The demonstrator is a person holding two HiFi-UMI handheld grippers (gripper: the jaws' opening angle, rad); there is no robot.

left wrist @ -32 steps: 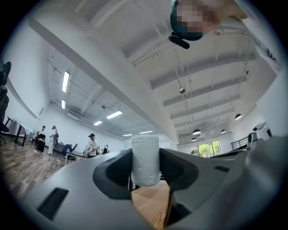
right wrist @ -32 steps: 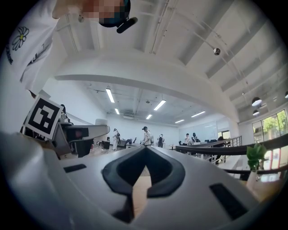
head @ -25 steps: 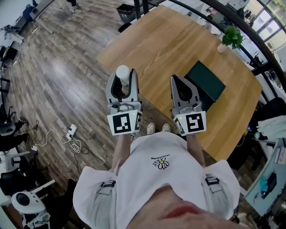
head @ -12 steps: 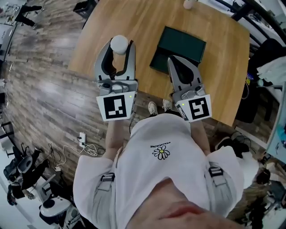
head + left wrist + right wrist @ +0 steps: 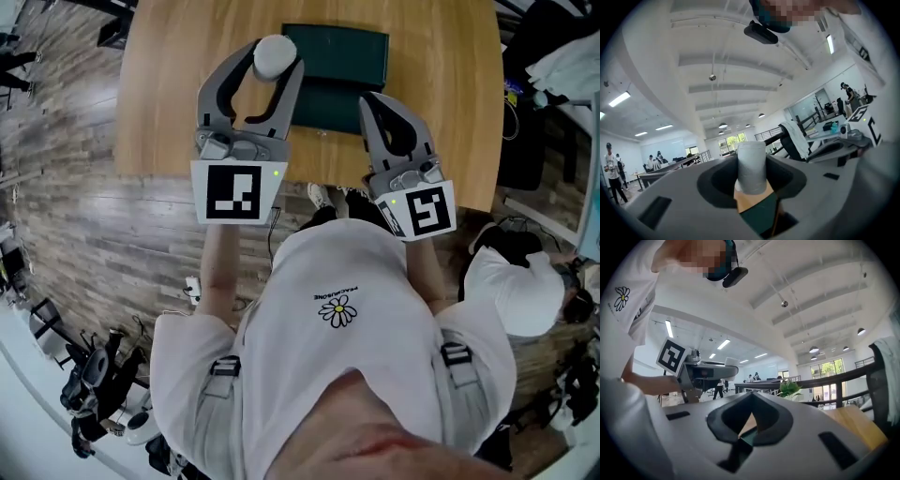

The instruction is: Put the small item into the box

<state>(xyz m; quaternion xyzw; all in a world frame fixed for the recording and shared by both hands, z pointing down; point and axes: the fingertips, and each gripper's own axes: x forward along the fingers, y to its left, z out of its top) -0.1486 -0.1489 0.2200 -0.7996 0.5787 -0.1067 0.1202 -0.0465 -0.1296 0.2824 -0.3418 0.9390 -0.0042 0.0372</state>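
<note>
A small white cylinder (image 5: 275,54) sits between the tips of my left gripper (image 5: 274,58), which is shut on it. In the head view it hangs over the near left corner of the dark green box (image 5: 342,52) on the wooden table (image 5: 178,84). The left gripper view shows the cylinder (image 5: 751,166) upright in the jaws, with the box (image 5: 758,216) below. My right gripper (image 5: 372,101) is shut and empty, its tips at the box's near right edge. Through its jaws a sliver of the box (image 5: 749,437) shows.
The table's near edge (image 5: 309,178) runs just under both grippers, with wood floor (image 5: 84,225) beyond it on the left. A potted plant (image 5: 790,389) stands at the table's far side. Dark equipment (image 5: 94,375) clutters the floor at lower left.
Both grippers have swung across the table toward the green box. The box, earlier off to the right, now lies straight ahead under the jaw tips. The cylinder stayed in the left jaws.
</note>
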